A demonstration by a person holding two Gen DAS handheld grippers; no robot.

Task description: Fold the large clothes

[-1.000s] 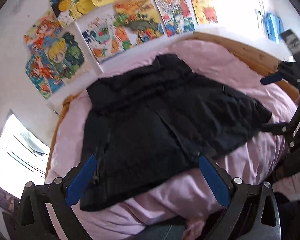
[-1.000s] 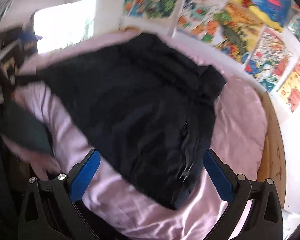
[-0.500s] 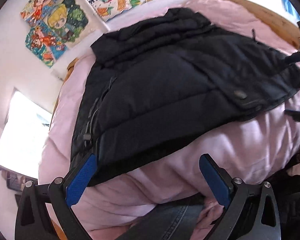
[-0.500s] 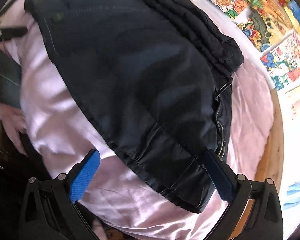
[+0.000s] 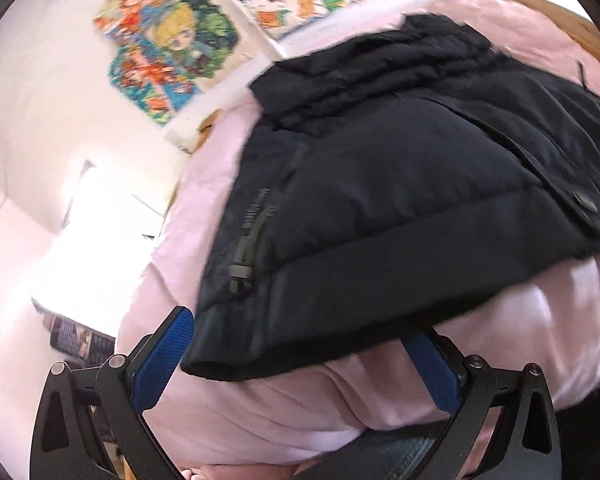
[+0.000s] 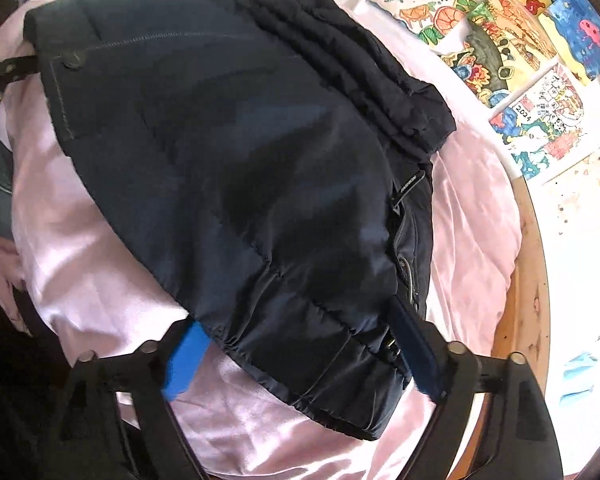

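Both grippers have come down to the near hem of the black padded jacket (image 5: 400, 184), which earlier lay farther ahead of them; the jacket now fills both views. It lies spread on the pink bedcover (image 5: 500, 340), collar end toward the wall of coloured posters (image 5: 172, 52).

Left wrist view only: the bright window (image 5: 100, 248), a zipper pull (image 5: 242, 268) at the jacket's left edge, and a snap button (image 5: 584, 202). Right wrist view only: the wooden bed frame (image 6: 528, 280), the jacket's right edge with a small label tab, and the other gripper's black link at far left.

Left gripper (image 5: 300, 356): jaws wide, the hem corner between the blue pads; whether either pad presses on the fabric cannot be told.

Right gripper (image 6: 300, 352): jaws have just been closing, now at medium width, with the gathered hem between them; the right-hand pad lies against the fabric, the left-hand pad partly under the hem edge. Firm grip not confirmed.
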